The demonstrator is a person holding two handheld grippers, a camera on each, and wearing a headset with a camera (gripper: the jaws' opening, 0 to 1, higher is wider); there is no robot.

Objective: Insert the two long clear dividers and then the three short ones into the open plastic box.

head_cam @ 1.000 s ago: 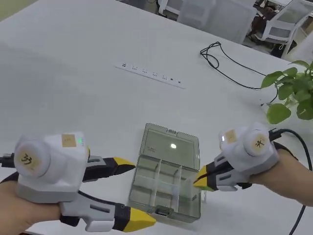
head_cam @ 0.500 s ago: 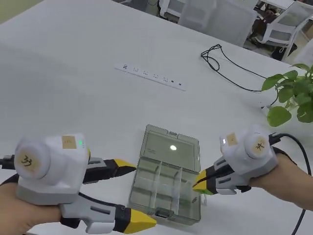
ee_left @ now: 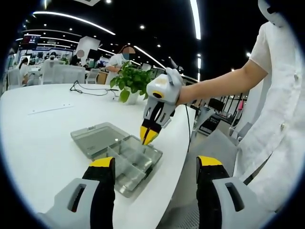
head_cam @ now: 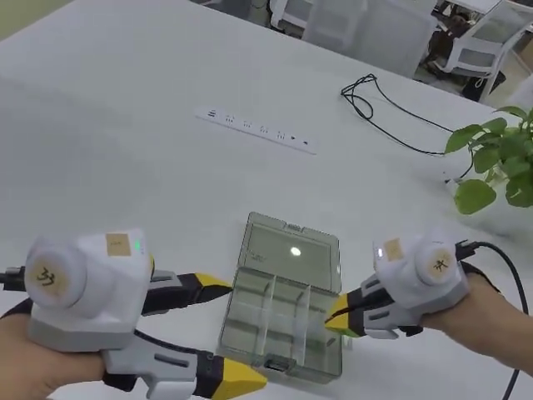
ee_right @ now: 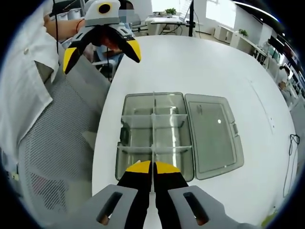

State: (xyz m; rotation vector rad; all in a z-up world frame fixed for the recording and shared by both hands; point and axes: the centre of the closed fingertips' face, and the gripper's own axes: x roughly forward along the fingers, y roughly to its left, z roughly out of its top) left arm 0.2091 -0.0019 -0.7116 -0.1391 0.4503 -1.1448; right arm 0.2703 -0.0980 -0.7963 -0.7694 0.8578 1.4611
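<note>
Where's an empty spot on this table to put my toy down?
Biggest bare patch: the white table left of the power strip. Another lies between that strip and the open box. Crowded: beside the box, where the left gripper and right gripper hover, and far right by the black cable and plant.

You are working at a broad white table (head_cam: 125, 167) with a smooth, plain top. Close to your edge lies a clear plastic box (head_cam: 287, 250), its lid folded open flat on the surface on the far side. Further out, well apart from the box, a white power strip (head_cam: 256, 128) lies flat. Beyond it to your right a black cable (head_cam: 375, 112) loops across the top, and a leafy green plant (head_cam: 495, 162) stands near the right edge.
</note>
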